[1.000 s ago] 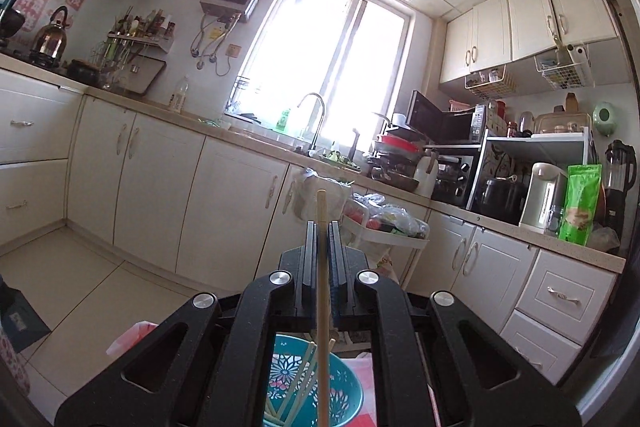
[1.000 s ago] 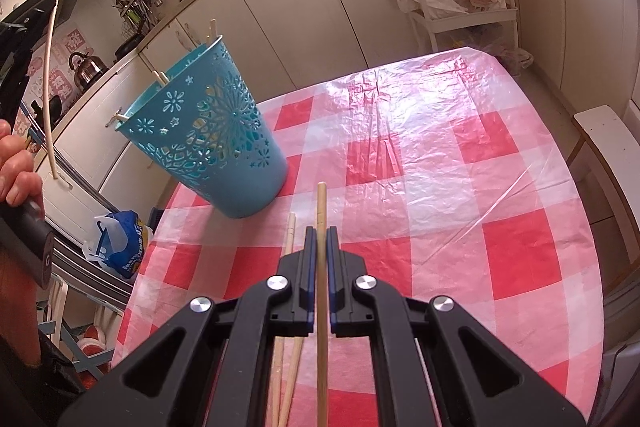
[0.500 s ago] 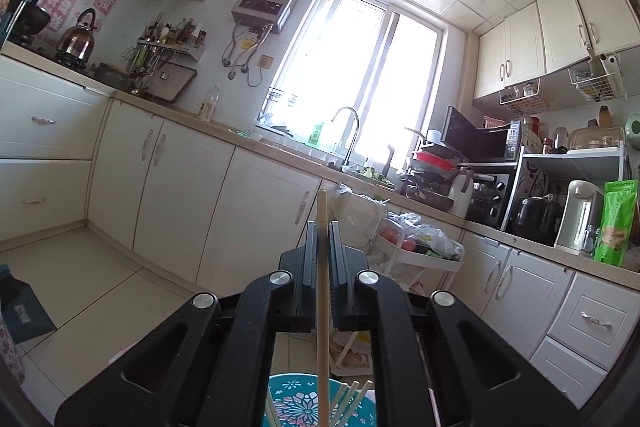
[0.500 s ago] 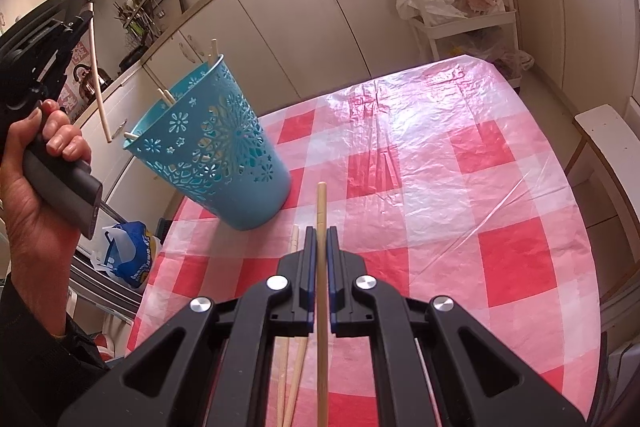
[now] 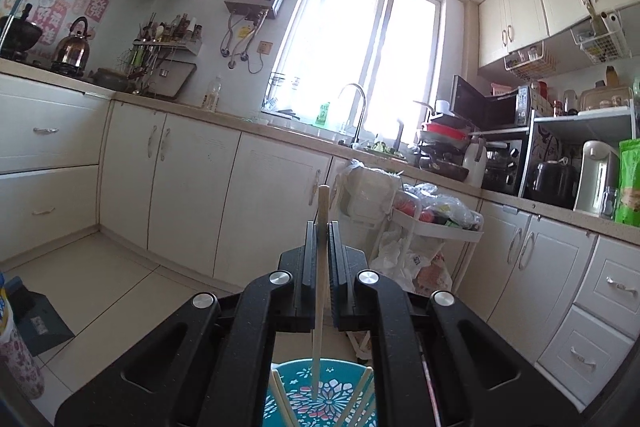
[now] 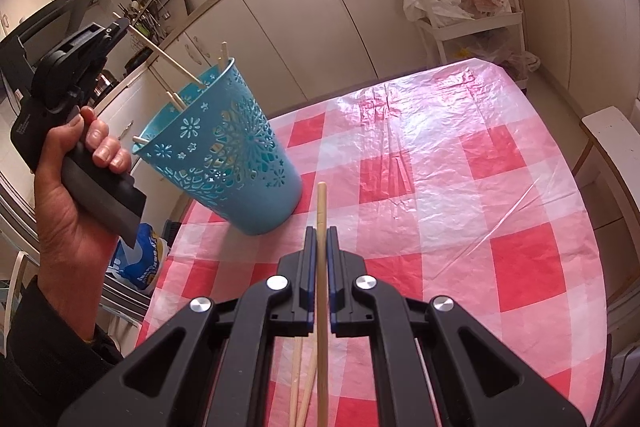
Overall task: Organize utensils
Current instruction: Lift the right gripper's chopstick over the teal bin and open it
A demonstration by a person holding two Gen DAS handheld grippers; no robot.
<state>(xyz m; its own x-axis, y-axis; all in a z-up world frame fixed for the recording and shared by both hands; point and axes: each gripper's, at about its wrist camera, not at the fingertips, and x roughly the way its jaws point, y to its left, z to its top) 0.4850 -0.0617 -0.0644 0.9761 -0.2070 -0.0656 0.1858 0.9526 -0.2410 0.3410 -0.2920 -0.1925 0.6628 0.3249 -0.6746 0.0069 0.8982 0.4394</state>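
My left claw (image 6: 120,26) clamps pale wooden chopstick (image 6: 168,57), tip inside rim of perforated teal plastic holder (image 6: 224,147) on checked table (image 6: 440,187). Next: release it. Right claw (image 6: 321,233) grips second chopstick (image 6: 321,267), awaiting turn.

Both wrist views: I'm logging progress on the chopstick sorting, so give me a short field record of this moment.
left claw: shut on a pale wooden chopstick, tip inside the cup's mouth
right claw: shut on another wooden chopstick
cup: blue perforated plastic cup, on the red-and-white checked tablecloth
already in cup: several chopsticks
left on table: two loose chopsticks beneath the right claw
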